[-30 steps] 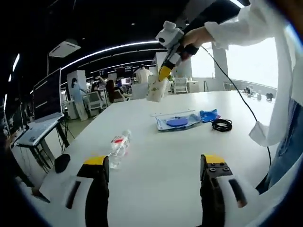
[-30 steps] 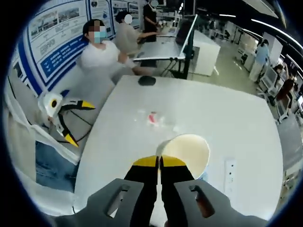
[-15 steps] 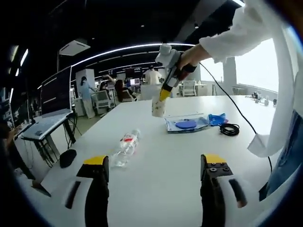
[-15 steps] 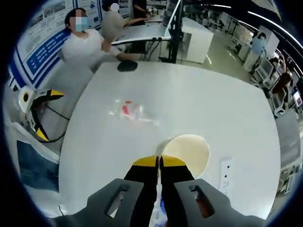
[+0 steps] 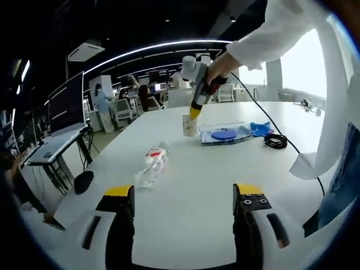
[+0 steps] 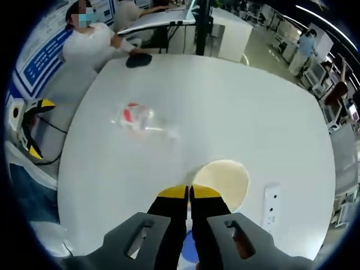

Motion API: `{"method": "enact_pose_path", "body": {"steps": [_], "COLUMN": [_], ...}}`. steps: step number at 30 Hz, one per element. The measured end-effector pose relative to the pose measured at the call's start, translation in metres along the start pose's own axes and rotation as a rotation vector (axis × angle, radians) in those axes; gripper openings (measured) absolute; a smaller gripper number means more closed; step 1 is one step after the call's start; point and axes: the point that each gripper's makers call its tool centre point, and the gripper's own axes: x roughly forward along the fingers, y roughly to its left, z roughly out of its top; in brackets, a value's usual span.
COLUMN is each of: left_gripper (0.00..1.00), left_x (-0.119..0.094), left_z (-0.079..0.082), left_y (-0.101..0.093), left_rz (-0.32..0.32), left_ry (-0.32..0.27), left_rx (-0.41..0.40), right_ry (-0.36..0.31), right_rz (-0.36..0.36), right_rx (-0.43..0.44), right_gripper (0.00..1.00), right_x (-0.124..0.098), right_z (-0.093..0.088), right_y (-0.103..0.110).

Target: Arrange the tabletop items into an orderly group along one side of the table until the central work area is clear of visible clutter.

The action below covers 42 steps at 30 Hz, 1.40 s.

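My right gripper (image 6: 188, 192) is shut on the rim of a cream paper cup (image 6: 224, 179). In the left gripper view that cup (image 5: 189, 125) hangs upright from the right gripper (image 5: 195, 114), low over the white table (image 5: 185, 174), beside a clear bag holding a blue plate (image 5: 224, 135). A clear plastic bottle with a red label (image 5: 152, 166) lies on its side left of centre; it is the bottle (image 6: 138, 118) in the right gripper view too. My left gripper (image 5: 183, 194) stands open above the near table edge, holding nothing, and is the left gripper (image 6: 27, 126) at the table's side.
A blue cloth (image 5: 260, 128) and a coiled black cable (image 5: 275, 140) lie right of the bag. A black mouse (image 5: 84, 181) sits at the left edge. A white power strip (image 6: 271, 207) lies near the cup. A person's white sleeve (image 5: 315, 95) hangs at right.
The right gripper has brought the cup down from high above the table to just beside the bagged blue plate. Both views have shifted with the hands; the bottle lies as before.
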Motion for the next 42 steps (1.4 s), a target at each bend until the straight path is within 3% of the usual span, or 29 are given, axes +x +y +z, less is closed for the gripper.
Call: {"method": "enact_pose_path", "body": {"steps": [11, 19, 23, 28, 32, 34, 38, 42], "left_gripper": [0.65, 0.63, 0.68, 0.69, 0.68, 0.68, 0.69, 0.69], "left_x": [0.000, 0.001, 0.001, 0.002, 0.003, 0.003, 0.004, 0.004], "left_z": [-0.008, -0.012, -0.007, -0.011, -0.013, -0.013, -0.014, -0.015], "left_y": [-0.003, -0.005, -0.004, -0.005, -0.005, -0.006, -0.005, -0.006], "left_rz": [-0.011, -0.016, -0.010, -0.016, -0.020, -0.021, -0.020, -0.023], "left_ry": [0.046, 0.066, 0.045, 0.064, 0.073, 0.074, 0.081, 0.087], "left_rx": [0.030, 0.036, 0.043, 0.043, 0.040, 0.042, 0.041, 0.043], "right_ry": [0.017, 0.018, 0.015, -0.009, 0.003, -0.006, -0.060, -0.091], "right_rz": [-0.012, -0.009, -0.009, -0.004, -0.017, -0.026, -0.022, -0.024], "right_rx": [-0.016, -0.009, 0.022, 0.084, 0.082, 0.057, 0.092, 0.096], "right_gripper": [0.00, 0.00, 0.00, 0.01, 0.15, 0.16, 0.23, 0.29], "right_x": [0.018, 0.018, 0.019, 0.019, 0.019, 0.015, 0.005, -0.004], "right_z": [-0.010, -0.009, -0.009, -0.008, -0.007, -0.005, 0.002, -0.001], "right_y": [-0.002, -0.007, -0.007, -0.006, -0.007, -0.007, -0.005, 0.000]}}
